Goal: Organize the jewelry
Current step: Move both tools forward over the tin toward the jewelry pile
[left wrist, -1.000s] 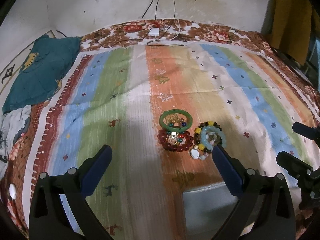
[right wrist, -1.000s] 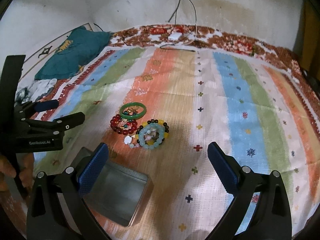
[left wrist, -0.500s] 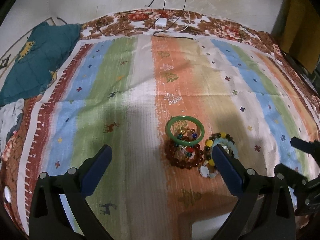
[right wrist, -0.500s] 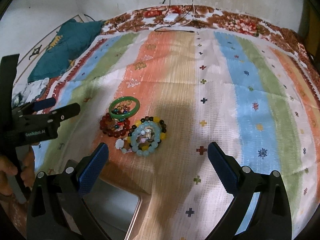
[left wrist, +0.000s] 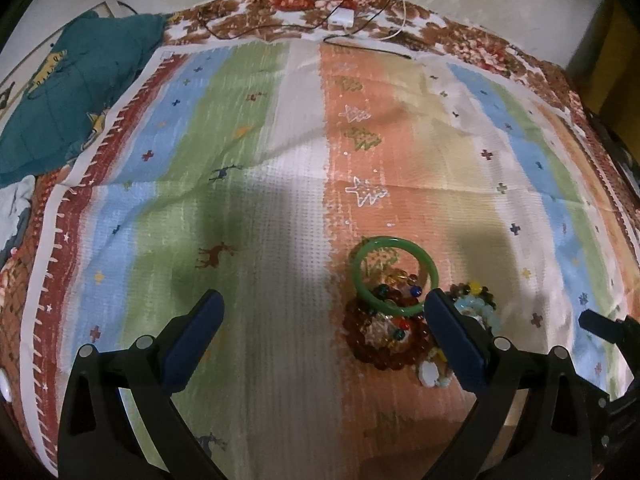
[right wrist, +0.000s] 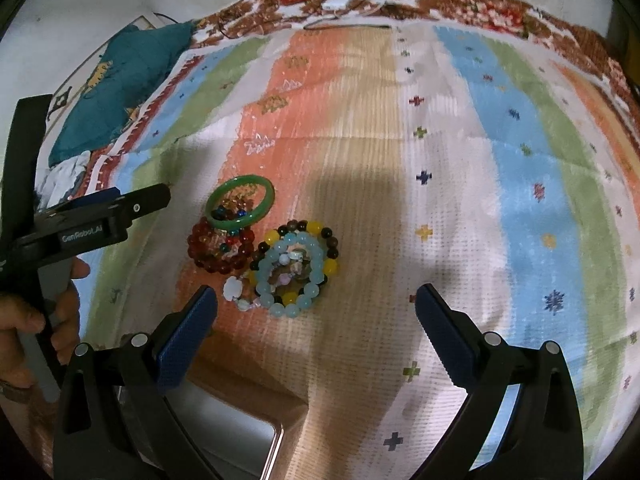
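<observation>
A heap of jewelry lies on the striped cloth: a green bangle (left wrist: 394,276) (right wrist: 241,207) leans on a dark red bead bracelet (left wrist: 384,344) (right wrist: 220,250). Beside them sit a pale blue bead bracelet (right wrist: 294,276) ringed by a yellow-and-brown one (right wrist: 320,229), and a small white charm (right wrist: 233,289). My left gripper (left wrist: 320,332) is open, its right finger partly covering the heap. My right gripper (right wrist: 316,326) is open just short of the blue bracelet. A metal tin (right wrist: 224,432) shows its corner at the bottom of the right wrist view.
The striped cloth (left wrist: 280,208) covers a bed. A teal cushion (left wrist: 68,92) lies at its far left, and a white charger with cables (left wrist: 342,18) at the far edge by the wall. A hand (right wrist: 24,320) holds the left gripper's handle.
Both grippers have moved forward and down toward the jewelry heap, which now looks larger and nearer. The tin has slid almost out of view below. Both stay open.
</observation>
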{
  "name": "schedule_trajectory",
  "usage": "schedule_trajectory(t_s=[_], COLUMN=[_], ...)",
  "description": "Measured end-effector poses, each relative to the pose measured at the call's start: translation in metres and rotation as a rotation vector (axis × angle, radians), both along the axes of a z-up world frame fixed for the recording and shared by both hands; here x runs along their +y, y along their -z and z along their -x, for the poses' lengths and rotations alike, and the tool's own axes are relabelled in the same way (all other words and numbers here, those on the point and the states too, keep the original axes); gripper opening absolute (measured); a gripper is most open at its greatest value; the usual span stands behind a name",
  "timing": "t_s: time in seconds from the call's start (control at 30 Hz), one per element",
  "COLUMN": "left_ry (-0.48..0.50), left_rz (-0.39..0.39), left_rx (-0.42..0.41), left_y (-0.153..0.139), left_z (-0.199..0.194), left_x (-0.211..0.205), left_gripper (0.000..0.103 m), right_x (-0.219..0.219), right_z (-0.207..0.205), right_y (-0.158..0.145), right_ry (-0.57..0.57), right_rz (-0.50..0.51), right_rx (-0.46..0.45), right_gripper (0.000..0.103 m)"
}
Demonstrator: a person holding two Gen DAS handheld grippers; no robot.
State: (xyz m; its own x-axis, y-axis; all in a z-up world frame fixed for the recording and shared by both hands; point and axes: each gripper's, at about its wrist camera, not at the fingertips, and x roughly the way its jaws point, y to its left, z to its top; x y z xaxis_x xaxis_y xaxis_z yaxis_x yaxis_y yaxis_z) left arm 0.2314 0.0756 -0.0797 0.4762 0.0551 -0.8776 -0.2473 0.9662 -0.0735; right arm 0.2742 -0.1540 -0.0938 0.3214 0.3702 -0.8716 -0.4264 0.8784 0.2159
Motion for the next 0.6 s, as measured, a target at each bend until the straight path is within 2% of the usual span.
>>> schedule_trajectory(t_s=[0.37, 0.6], left_ry=[-0.017, 0.001], left_rz=[0.008, 0.023], left_rx=[0.065, 0.083], left_y=[0.029, 0.039], left_z=[-0.027, -0.040], left_x=[0.012, 0.009], left_gripper=[0.097, 0.090], right_x=[-0.001, 0.003], right_z=[-0.014, -0.025], right_y=[0.021, 0.035], right_ry=[0.036, 0.049], right_rz=[-0.030, -0.034], right_rx=[0.105, 0.151], right_gripper=[0.100, 0.099])
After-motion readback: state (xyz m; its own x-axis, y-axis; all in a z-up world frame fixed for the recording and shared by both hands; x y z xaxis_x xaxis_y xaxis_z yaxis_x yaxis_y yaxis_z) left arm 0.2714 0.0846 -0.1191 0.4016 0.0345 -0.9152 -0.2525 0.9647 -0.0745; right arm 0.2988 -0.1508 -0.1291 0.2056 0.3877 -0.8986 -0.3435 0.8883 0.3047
